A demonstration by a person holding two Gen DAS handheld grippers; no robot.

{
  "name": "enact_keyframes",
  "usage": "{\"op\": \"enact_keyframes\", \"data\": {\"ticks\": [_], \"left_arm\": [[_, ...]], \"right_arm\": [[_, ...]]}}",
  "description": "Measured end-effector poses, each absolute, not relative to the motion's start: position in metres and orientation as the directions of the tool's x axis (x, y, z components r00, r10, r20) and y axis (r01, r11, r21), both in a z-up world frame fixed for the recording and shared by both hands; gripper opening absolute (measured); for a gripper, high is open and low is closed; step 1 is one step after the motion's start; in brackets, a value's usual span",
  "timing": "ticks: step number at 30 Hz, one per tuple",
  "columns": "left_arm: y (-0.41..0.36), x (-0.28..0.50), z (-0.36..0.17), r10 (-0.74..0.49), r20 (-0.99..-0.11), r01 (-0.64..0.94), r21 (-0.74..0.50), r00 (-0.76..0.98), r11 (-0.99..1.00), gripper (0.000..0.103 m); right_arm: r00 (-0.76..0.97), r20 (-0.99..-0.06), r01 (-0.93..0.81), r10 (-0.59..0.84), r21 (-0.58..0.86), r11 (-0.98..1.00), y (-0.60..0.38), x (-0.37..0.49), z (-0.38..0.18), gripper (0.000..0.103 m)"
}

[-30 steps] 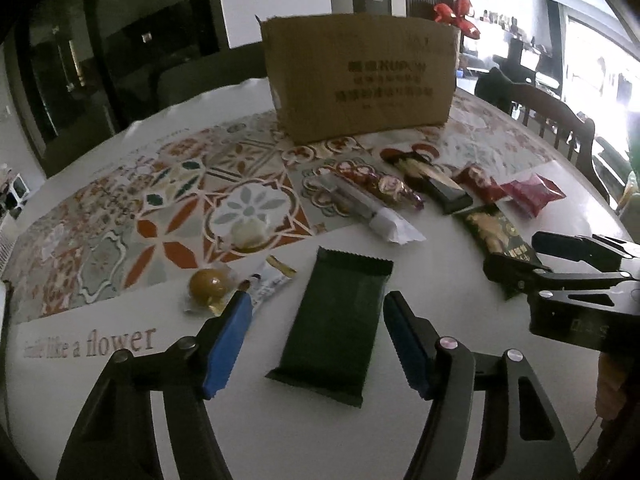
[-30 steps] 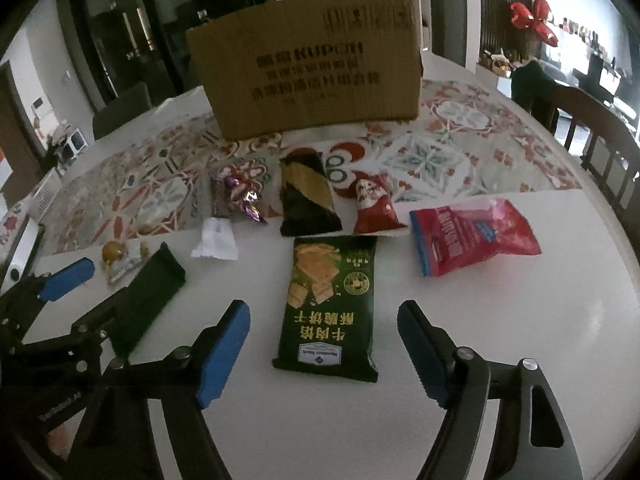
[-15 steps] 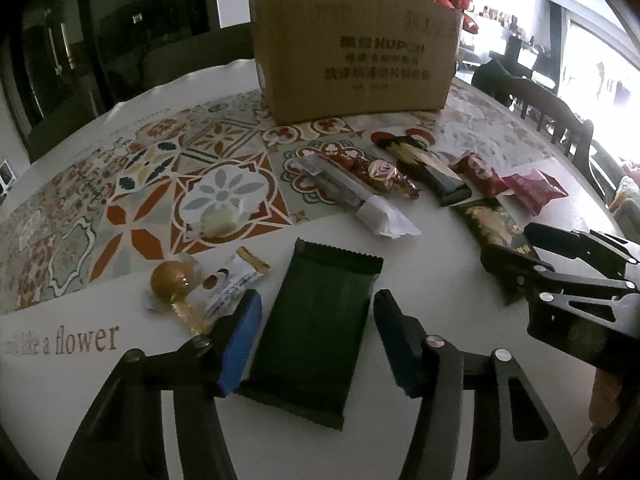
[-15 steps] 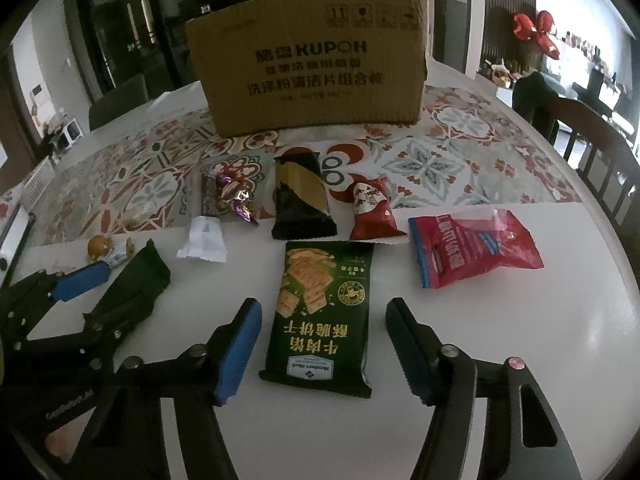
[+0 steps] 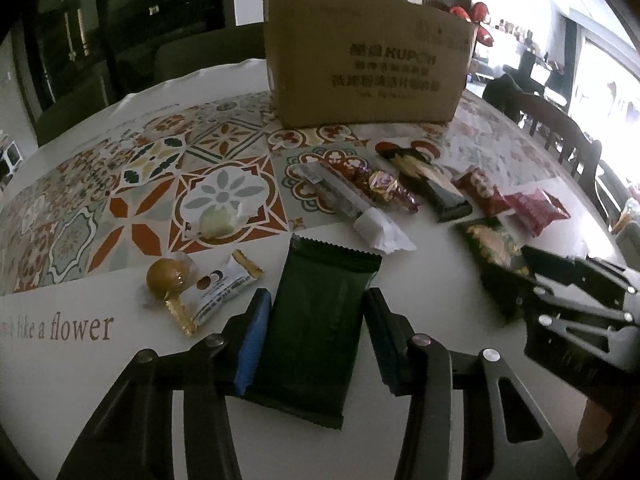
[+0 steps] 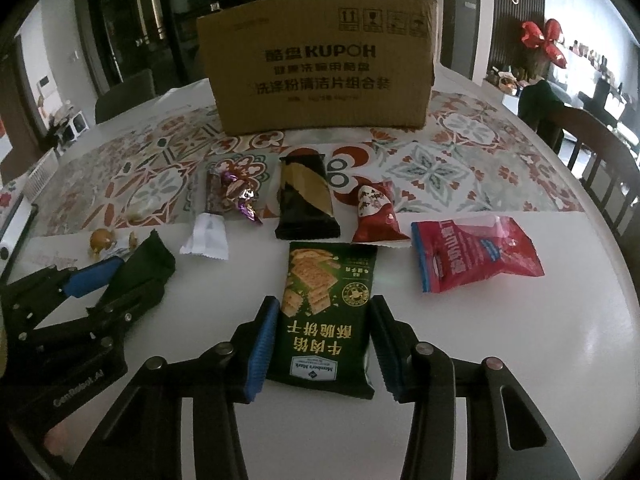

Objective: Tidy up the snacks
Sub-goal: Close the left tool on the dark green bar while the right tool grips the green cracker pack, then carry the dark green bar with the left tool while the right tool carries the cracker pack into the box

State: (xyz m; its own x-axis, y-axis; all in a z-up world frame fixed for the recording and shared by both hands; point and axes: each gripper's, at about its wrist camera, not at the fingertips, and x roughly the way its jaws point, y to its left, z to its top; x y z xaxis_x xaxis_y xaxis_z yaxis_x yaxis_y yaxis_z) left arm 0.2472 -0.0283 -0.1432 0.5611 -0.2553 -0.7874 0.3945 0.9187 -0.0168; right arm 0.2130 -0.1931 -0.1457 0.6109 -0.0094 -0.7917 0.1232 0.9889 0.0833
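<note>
**Both grippers straddling a packet each, before the squeeze**

While your left gripper (image 5: 316, 340) stood spread around the plain dark green packet (image 5: 316, 320), its blue pads (image 5: 252, 344) lay just beside the packet's long edges, and whether they already touched the foil could not be told. Your right gripper (image 6: 322, 350) stood likewise released around the green cracker packet (image 6: 326, 316), which lay flat on the white table (image 6: 520, 360) below the black-and-gold packet (image 6: 306, 200) and beside the red bag (image 6: 476, 254). The cardboard box (image 6: 320, 68), standing at the back on the patterned mat (image 6: 460, 160), was judged the likely destination.

To do this step well, you needed to:
- keep each packet centred between the pads, so that closing would not skew it;
- hold the fingers low and level with the tabletop, since flat foil buckles upward and slips if pinched high;
- close gently, the crackers being brittle;
- lift the left packet clear of the gold-wrapped candy (image 5: 166, 278) and the small white sachet (image 5: 216, 292) near it.
</note>
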Motion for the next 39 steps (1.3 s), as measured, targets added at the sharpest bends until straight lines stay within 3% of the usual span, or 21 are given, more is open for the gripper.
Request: {"op": "enact_keyframes", "data": {"ticks": [10,39], "left_arm": [[-0.032,0.237,-0.115,-0.255,-0.753,0.362,-0.023,0.607,0.932,0.046],[-0.063,0.262,-0.006,-0.297,-0.582,0.351,-0.022,0.757,0.936,0.046]], "right_arm": [[0.642,-0.766,0.095,0.03,0.118,0.989,-0.195,0.203,-0.129,0.047],[0.816,-0.576,0.04,0.052,0.145,0.989,-0.231,0.219,-0.028,0.047]]}}
